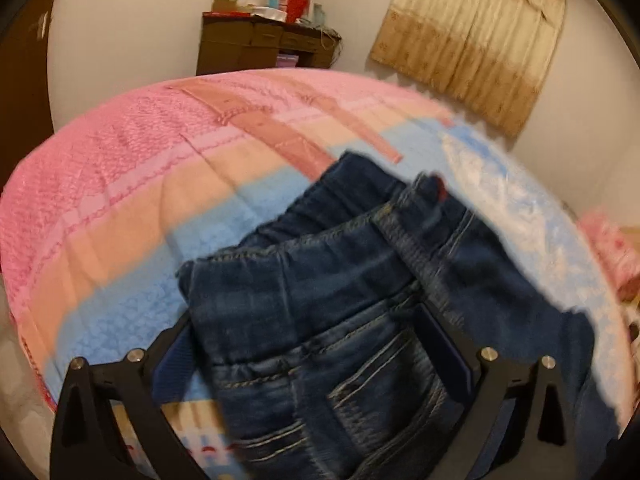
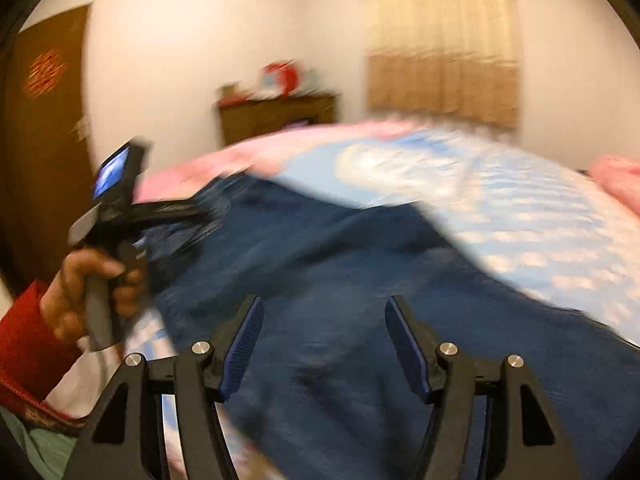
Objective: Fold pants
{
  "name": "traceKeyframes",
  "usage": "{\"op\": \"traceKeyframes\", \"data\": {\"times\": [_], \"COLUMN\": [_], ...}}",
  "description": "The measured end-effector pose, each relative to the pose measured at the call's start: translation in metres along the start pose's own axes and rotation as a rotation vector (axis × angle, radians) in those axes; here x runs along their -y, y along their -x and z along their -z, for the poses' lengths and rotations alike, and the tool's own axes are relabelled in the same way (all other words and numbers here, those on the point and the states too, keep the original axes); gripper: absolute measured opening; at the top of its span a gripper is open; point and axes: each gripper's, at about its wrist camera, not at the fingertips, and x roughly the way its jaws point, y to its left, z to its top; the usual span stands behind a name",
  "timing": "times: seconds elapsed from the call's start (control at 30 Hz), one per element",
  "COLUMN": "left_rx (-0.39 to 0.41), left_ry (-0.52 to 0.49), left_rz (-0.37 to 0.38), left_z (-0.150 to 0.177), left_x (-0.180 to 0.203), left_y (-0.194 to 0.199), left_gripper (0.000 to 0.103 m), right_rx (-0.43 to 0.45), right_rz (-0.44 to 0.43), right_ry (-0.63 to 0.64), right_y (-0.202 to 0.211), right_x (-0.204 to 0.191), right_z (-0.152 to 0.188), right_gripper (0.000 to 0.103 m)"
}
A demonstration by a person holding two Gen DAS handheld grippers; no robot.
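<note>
Dark jeans lie folded on a pink-and-blue bedspread, waistband toward 12 o'clock. The left gripper stands wide, denim between its fingers, grip unclear; the right gripper hangs released above them.

Your right gripper points forward and down, jaws standing apart with nothing pinched between them. Your left hand, red sleeve at the wrist, grips the left gripper, its fingers spread wide.
</note>
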Motion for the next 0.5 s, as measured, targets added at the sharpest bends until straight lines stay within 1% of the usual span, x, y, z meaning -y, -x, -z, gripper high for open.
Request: {"op": "traceKeyframes", "data": {"times": [0.03, 0.07, 0.1, 0.13, 0.17, 0.2, 0.23, 0.27, 0.33, 0.37, 0.4, 0.47, 0.5], "left_rx": [0.002, 0.003, 0.011, 0.011, 0.013, 0.019, 0.033, 0.042, 0.064, 0.084, 0.095, 0.115, 0.12], "left_ry": [0.034, 0.062, 0.091, 0.107, 0.13, 0.137, 0.136, 0.139, 0.152, 0.141, 0.129, 0.115, 0.112], "left_rz": [0.012, 0.021, 0.031, 0.047, 0.083, 0.102, 0.123, 0.139, 0.168, 0.171, 0.168, 0.184, 0.199], "left_z": [-0.003, -0.005, -0.007, -0.008, -0.01, -0.011, -0.012, -0.013, -0.014, -0.014, -0.015, -0.017, -0.02], "left_x": [-0.003, -0.006, -0.009, -0.011, -0.014, -0.014, -0.014, -0.014, -0.012, -0.008, -0.004, 0.005, 0.008], "left_y": [-0.001, -0.002, 0.0, 0.001, 0.004, 0.006, 0.011, 0.014, 0.021, 0.027, 0.031, 0.04, 0.043], "left_gripper": [0.095, 0.084, 0.075, 0.053, 0.041, 0.037, 0.029, 0.026, 0.024, 0.024, 0.024, 0.023, 0.023], "right_rx": [0.006, 0.007, 0.007, 0.01, 0.017, 0.019, 0.018, 0.013, -0.014, -0.027, -0.002, -0.009, -0.017], "right_rz": [0.051, 0.089, 0.128, 0.153, 0.192, 0.225, 0.256, 0.285, 0.335, 0.338, 0.337, 0.359, 0.37], "right_ry": [-0.037, -0.076, -0.141, -0.189, -0.253, -0.296, -0.338, -0.381, -0.432, -0.45, -0.434, -0.379, -0.333], "right_y": [0.007, 0.012, 0.019, 0.025, 0.032, 0.039, 0.042, 0.045, 0.036, 0.033, 0.04, 0.037, 0.033], "right_x": [0.013, 0.024, 0.044, 0.058, 0.077, 0.089, 0.102, 0.116, 0.13, 0.137, 0.132, 0.124, 0.119], "right_z": [0.002, 0.005, 0.011, 0.016, 0.023, 0.03, 0.036, 0.044, 0.055, 0.062, 0.068, 0.069, 0.069], "right_gripper": [0.066, 0.066, 0.066, 0.066, 0.066, 0.066, 0.066, 0.066, 0.066, 0.066, 0.066, 0.072, 0.079]}}
